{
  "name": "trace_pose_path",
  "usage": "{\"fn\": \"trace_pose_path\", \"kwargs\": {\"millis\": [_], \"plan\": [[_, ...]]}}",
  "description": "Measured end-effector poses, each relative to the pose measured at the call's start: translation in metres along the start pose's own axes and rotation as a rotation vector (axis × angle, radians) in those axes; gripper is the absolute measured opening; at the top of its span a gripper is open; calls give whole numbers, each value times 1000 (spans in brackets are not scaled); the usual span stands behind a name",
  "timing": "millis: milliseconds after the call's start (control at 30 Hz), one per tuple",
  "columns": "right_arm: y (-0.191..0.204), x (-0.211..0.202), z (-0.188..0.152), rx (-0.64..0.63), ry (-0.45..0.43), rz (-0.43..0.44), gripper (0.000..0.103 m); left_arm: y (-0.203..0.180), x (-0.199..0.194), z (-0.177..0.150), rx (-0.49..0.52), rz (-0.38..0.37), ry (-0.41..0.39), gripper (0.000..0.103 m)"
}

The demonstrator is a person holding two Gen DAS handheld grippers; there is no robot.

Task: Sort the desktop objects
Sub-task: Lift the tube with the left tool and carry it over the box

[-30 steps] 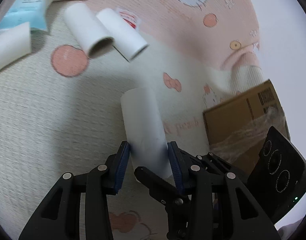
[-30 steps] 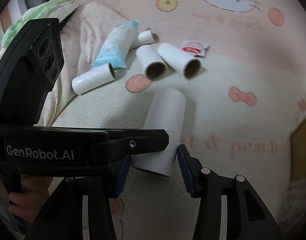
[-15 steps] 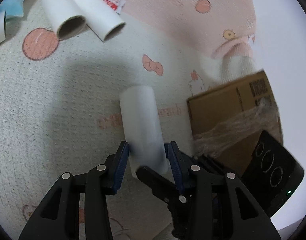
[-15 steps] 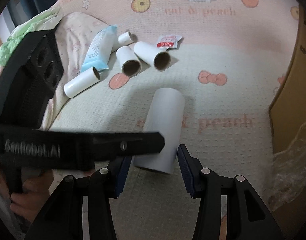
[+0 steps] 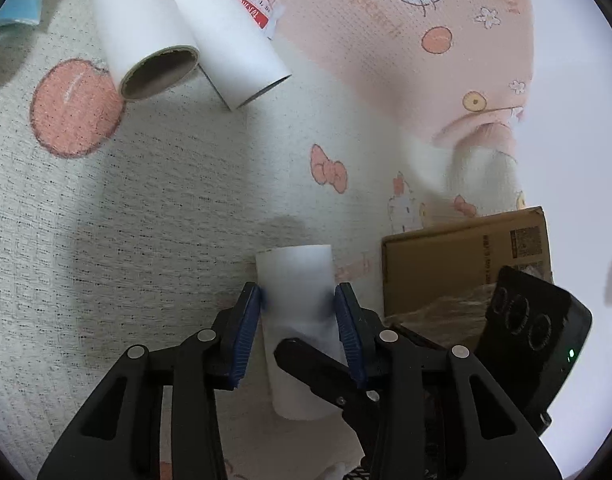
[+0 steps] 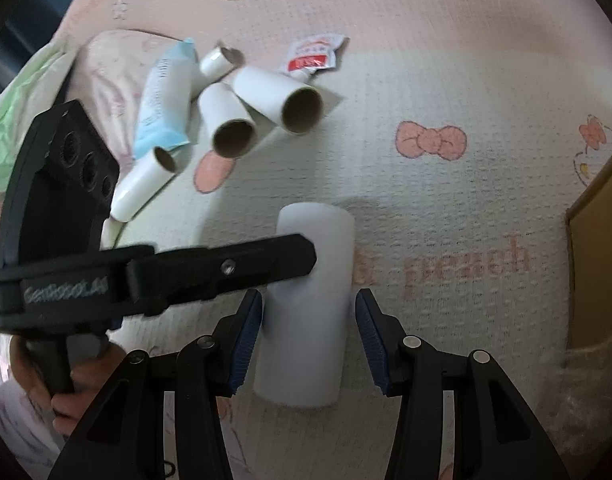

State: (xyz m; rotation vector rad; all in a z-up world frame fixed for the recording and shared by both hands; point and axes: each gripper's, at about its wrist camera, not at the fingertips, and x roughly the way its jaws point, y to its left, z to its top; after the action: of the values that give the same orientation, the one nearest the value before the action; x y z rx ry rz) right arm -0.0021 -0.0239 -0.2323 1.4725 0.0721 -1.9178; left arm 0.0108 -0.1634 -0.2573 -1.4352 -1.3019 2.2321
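Moved white paper tube (image 5: 292, 268) nearer brown cardboard box (image 5: 458, 264), lower right. Was closing left tongs (image 5: 298, 300) tighter on it, pads pressing. Held right tongs (image 6: 308, 308) loose around it.

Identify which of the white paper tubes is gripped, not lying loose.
The white tube between the left gripper pads, jaws closing on it; the other tubes lie loose beside the blue pack.

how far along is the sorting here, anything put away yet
Nothing shows as sorted yet; what the cardboard box holds cannot be seen. In hand: one white roll, pinched by the left gripper, with the right gripper fingers open around it. Left: four more paper tubes, a blue tube and a red sachet, heaped on the mat.
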Motion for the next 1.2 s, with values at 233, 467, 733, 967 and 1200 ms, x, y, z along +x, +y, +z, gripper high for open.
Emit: {"fn": "trace_pose_path", "kwargs": {"millis": [233,467,733,967,1200], "plan": [[-10,8,2,74,20,63,45,-3,-4,-3,43,1,-8,42],[-5,2,5,66,-9,93,45,-18,-21,-2,125,5,-53,42],[24,-41,19,-36,-138,68,45,-73,-62,1,331,41,-174,42],[41,-98,28,-117,-307,35,45,-129,-92,1,508,40,-250,42],[46,-148,31,-145,-413,-3,45,-167,-107,-3,564,-13,-289,42]]}}
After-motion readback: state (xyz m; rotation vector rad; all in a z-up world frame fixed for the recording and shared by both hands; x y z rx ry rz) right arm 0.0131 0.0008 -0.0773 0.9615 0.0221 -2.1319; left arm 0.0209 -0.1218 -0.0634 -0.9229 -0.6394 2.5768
